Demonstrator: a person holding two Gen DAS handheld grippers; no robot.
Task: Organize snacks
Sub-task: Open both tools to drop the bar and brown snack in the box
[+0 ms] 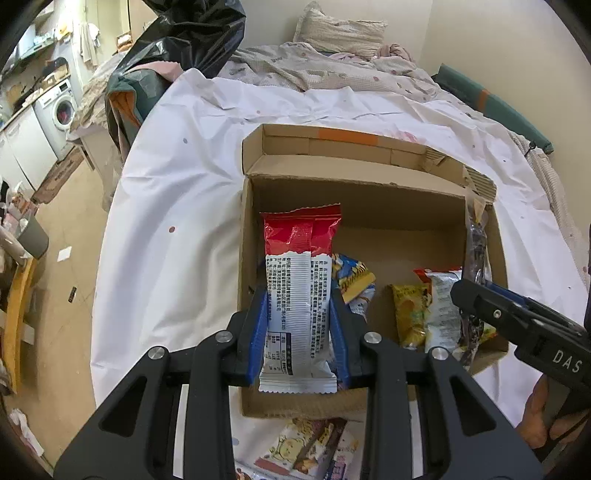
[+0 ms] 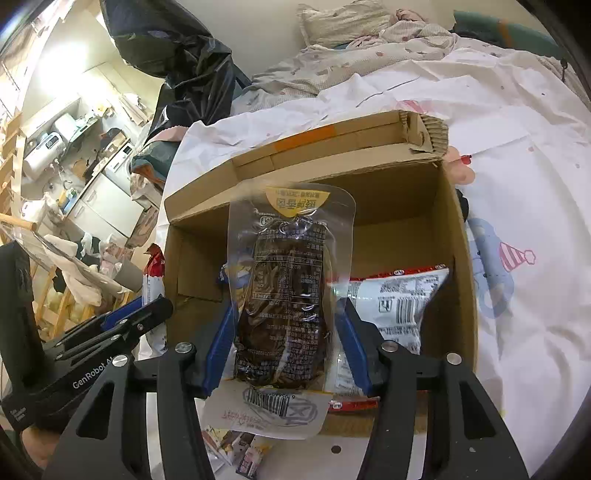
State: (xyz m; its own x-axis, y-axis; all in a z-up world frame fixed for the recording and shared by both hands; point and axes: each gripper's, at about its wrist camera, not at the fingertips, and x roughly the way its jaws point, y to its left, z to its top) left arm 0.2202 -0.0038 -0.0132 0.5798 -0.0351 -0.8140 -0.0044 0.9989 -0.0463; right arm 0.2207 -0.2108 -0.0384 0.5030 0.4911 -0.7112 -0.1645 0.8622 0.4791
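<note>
My left gripper (image 1: 298, 295) is shut on a red-and-white snack packet (image 1: 301, 258), which stands upright over the left side of an open cardboard box (image 1: 354, 181). In the right wrist view my right gripper (image 2: 287, 306) is shut on a clear vacuum pack of dark brown food (image 2: 288, 295) with a yellow label, held above the same box (image 2: 458, 236). Each gripper shows in the other's view: the right gripper (image 1: 480, 295) at the box's right, the left gripper (image 2: 147, 306) at its left. Inside lie a yellow packet (image 1: 410, 310), a silver packet (image 1: 443, 306) and a blue-and-yellow one (image 1: 351, 277).
The box stands on a white sheet (image 1: 177, 192) spread over a bed. More snack packets (image 1: 314, 446) lie on the sheet just in front of the box. A black plastic bag (image 1: 192, 33) hangs at the back left; crumpled bedding (image 1: 314, 62) lies behind.
</note>
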